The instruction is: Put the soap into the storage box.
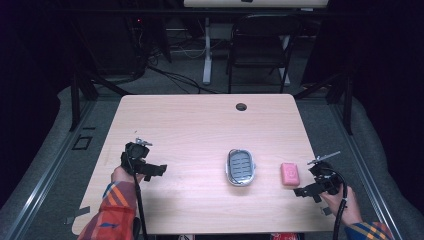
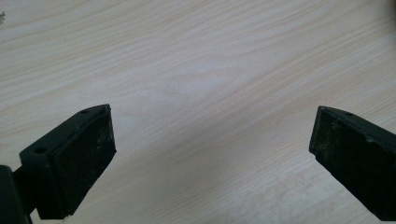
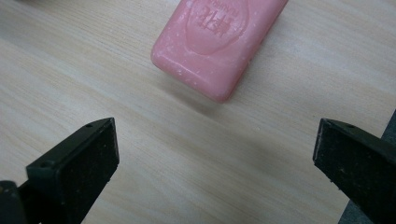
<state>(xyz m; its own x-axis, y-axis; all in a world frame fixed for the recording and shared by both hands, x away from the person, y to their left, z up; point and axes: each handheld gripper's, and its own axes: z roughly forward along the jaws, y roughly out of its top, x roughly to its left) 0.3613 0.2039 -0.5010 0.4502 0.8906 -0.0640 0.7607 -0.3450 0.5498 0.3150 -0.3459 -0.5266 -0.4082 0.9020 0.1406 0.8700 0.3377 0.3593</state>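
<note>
High view. Pale wood counter [image 1: 200,125] with a small round cable hole [image 1: 241,106] near its far edge. A grey soap dish [image 1: 240,167] with a slotted insert sits near the middle of the counter, toward the near side. A pink bar of soap [image 1: 290,174] lies flat to the right of the dish, apart from it. Left gripper [image 1: 156,170] held over the left part of the counter, well apart from the dish, jaws pointing right. Right gripper [image 1: 303,191] held at the right near corner, just beside the soap on its near-right side, not touching it. Both forearms in striped sleeves [image 1: 116,207] come in from the bottom edge. Beyond the counter: a dark folding chair [image 1: 257,47] and cables on the floor [image 1: 175,77].

Left gripper view. Jaws stand wide apart, nothing between them. Bare wood grain of the counter [image 2: 205,84] below and ahead.

Right gripper view. Jaws wide apart, nothing held. The soap [image 3: 218,42] lies on the counter [image 3: 70,79] ahead of the jaws, set at a slant, its far end cut off by the top edge. A raised oval stamp with lettering shows on its top face; lettering too blurred to read. Clear gap of wood between soap and jaw tips.
</note>
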